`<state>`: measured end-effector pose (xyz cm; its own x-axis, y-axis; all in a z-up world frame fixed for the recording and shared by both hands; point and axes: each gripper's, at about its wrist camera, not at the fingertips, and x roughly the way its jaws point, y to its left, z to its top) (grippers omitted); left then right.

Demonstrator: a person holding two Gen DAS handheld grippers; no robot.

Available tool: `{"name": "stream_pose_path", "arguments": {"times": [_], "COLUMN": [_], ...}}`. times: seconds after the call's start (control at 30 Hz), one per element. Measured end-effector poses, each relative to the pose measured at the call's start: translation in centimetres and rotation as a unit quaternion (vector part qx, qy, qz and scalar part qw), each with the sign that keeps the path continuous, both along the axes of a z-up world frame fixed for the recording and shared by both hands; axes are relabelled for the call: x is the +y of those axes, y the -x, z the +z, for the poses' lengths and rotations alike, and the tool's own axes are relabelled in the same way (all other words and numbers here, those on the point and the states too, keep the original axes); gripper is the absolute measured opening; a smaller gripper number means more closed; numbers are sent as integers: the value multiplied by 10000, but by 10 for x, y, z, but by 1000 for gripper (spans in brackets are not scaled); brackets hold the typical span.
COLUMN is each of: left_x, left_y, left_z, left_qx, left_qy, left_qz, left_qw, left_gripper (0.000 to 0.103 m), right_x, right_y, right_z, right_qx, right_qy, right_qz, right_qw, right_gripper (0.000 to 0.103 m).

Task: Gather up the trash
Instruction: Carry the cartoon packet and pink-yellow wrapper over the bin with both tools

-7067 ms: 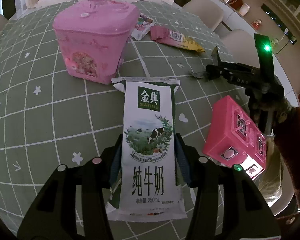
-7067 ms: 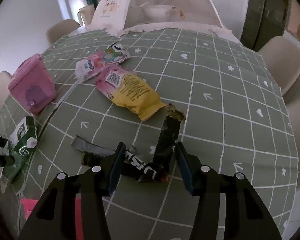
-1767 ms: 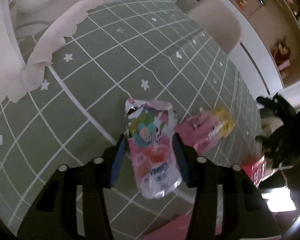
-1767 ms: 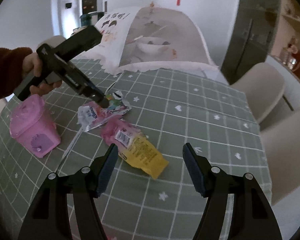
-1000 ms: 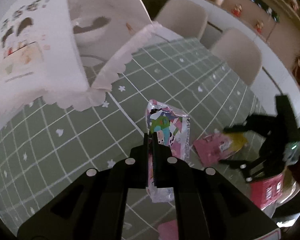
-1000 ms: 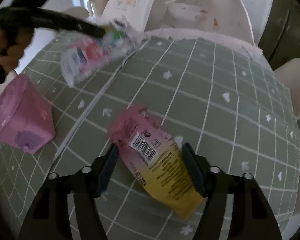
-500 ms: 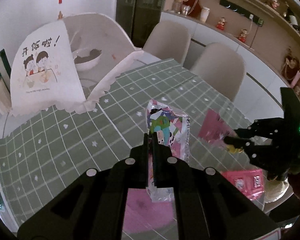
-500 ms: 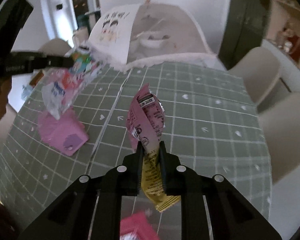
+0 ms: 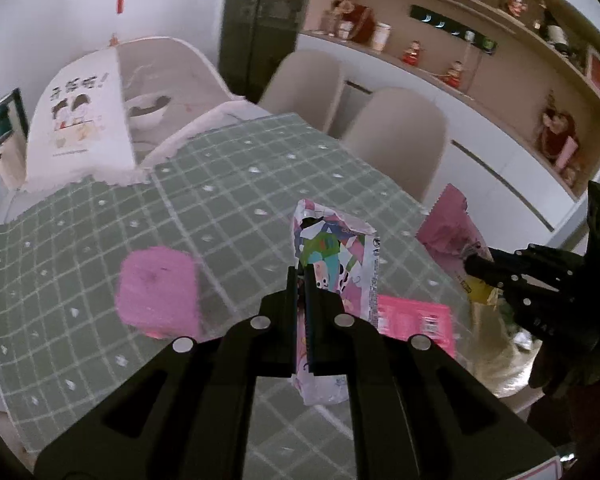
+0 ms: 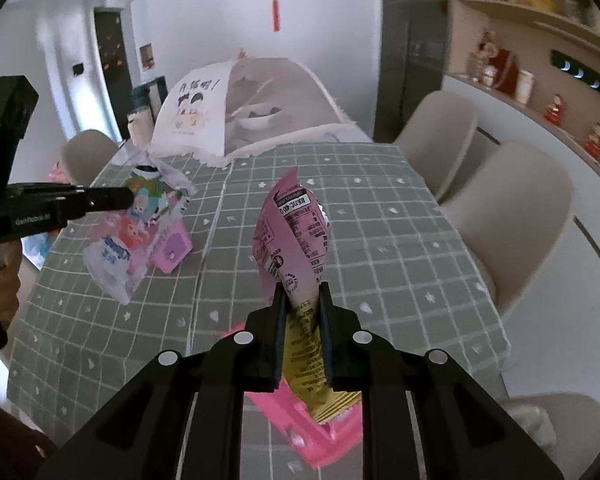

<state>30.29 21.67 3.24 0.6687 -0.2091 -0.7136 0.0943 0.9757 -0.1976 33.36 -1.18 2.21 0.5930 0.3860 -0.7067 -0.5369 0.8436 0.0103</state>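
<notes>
Hanging clear of the green checked tablecloth [image 9: 228, 200], both pieces of trash are held aloft; the coming move is judged to turn on where each lies relative to a bin below it.

On the left, the left gripper [image 9: 300, 280] is seen pinched nearly flat on the cartoon snack bag [image 9: 336, 256]; the bag is gripped near its middle, its long axis running along the fingers, its torn end pointing forward and up, its other end drooping beneath them. In the right wrist view the same bag [image 10: 132, 236] is shown well above the table, with the pink lidded bin [image 9: 158, 292] beyond and to its left; that bin's lid appears closed, though blur makes this uncertain.

On the right, the right gripper [image 10: 302, 300] is closed on the pink-and-yellow wrapper [image 10: 292, 232]; its pink end stands upright above the fingertips and its yellow end hangs below them. The bright pink container [image 10: 320, 424] is seen directly underneath that yellow end; whether it is open cannot be told. The right hand is therefore judged the nearer to a drop, with release needing mainly a downward move.
</notes>
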Motion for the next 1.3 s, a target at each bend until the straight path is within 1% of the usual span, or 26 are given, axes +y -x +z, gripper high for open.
{"name": "stream_pose_path", "arguments": {"times": [0.13, 0.2, 0.43, 0.6, 0.73, 0.83, 0.93, 1.03, 1.07, 1.1, 1.13, 1.17, 1.2, 1.3], "left_x": [-40, -64, -143, -210, -266, -299, -335, -360, -366, -370, -373, -375, -374, -365], "left_y": [5, 5, 0, -6, -10, -15, -21, -28, -30, -32, -33, -33, -33, -34], "left_z": [3, 3, -10, -24, -36, -47, -64, -82, -87, -91, -94, -96, -96, -93], "left_qx": [-96, -112, 48, 277, 453, 611, 766, 948, 1024, 1095, 1133, 1135, 1119, 1053], "left_qy": [-27, 29, 320, 572, 765, 885, 968, 1027, 1032, 1029, 1012, 966, 934, 800], "left_qz": [-268, -473, -1134, -1635, -2049, -2224, -2353, -2391, -2394, -2436, -2472, -2470, -2439, -2177], "left_qw": [9996, 9988, 9930, 9845, 9747, 9690, 9640, 9609, 9600, 9582, 9570, 9575, 9588, 9670], "left_gripper": [3, 3, 3, 3, 3, 3, 3, 4, 8, 16, 20, 29, 32, 35], "right_x": [-41, -61, -141, -197, -241, -275, -296, -306, -309, -310, -311, -314, -315, -314], "right_y": [19, 26, 50, 70, 89, 100, 105, 105, 106, 105, 104, 103, 101, 96], "right_z": [7, 9, 5, -1, -5, -12, -17, -25, -28, -30, -35, -39, -42, -53], "right_qx": [-96, -138, -196, -275, -300, -255, -224, -172, -152, -134, -93, -59, -19, 97], "right_qy": [-97, -124, -157, -86, -93, -135, -195, -269, -288, -300, -328, -356, -384, -494], "right_qz": [-334, -499, -1193, -1687, -2074, -2361, -2524, -2598, -2613, -2618, -2620, -2618, -2607, -2547], "right_qw": [9993, 9986, 9925, 9853, 9777, 9713, 9672, 9651, 9647, 9646, 9645, 9645, 9646, 9657], "right_gripper": [16, 16, 16, 16, 16, 16, 16, 16, 16, 16, 16, 16, 16, 16]}}
